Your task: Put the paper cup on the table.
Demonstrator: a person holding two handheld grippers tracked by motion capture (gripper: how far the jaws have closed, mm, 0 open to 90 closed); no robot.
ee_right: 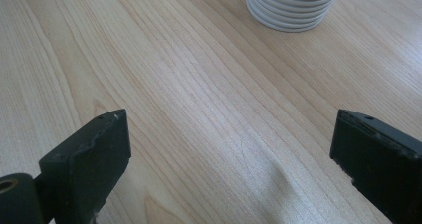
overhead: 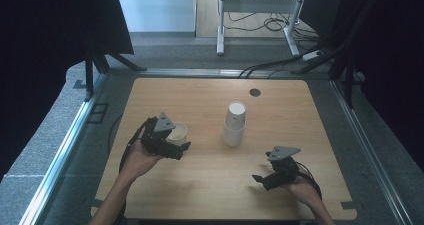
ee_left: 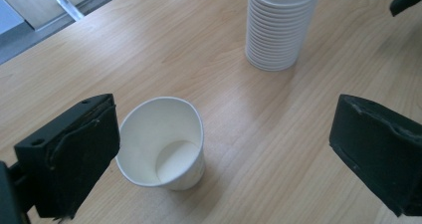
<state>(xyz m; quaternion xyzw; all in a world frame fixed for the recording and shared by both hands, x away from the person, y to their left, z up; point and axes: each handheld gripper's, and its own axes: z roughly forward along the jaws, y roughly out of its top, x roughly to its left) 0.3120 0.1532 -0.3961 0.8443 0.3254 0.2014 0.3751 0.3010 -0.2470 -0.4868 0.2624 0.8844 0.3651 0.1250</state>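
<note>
Pale wood grain covers the rectangular wooden table (overhead: 200,185) in the high view, with one small dark round hole (overhead: 255,92) near its far edge. Two sets of paper cups stand on it: one single white paper cup (overhead: 177,134), upright and empty, on the left half, and one tall stack of white paper cups (overhead: 234,124) near the middle, well apart from it. The left gripper (overhead: 182,147), black with a grey three-cornered plate, sits right against the single cup's near side, held in a hand (overhead: 137,161). The right gripper (overhead: 259,178) hangs over bare wood at the near right, in the other hand (overhead: 304,187), well clear of the stack.

From the left gripper view, the single white paper cup (ee_left: 163,143) stands between the two black padded jaws, closer to the left one, which it just about meets; I cannot tell if they touch. The jaws are spread wide, nothing pressed. Its inside is smooth and empty, the round bottom visible. Beyond stands the stack of white paper cups (ee_left: 278,27), its many rolled rims showing as tight ridges.

From the right gripper view, two black jaws stand wide apart over bare streaked wood, gripping nothing. The ridged foot of the stack of white paper cups (ee_right: 291,7) shows at the top edge.
</note>
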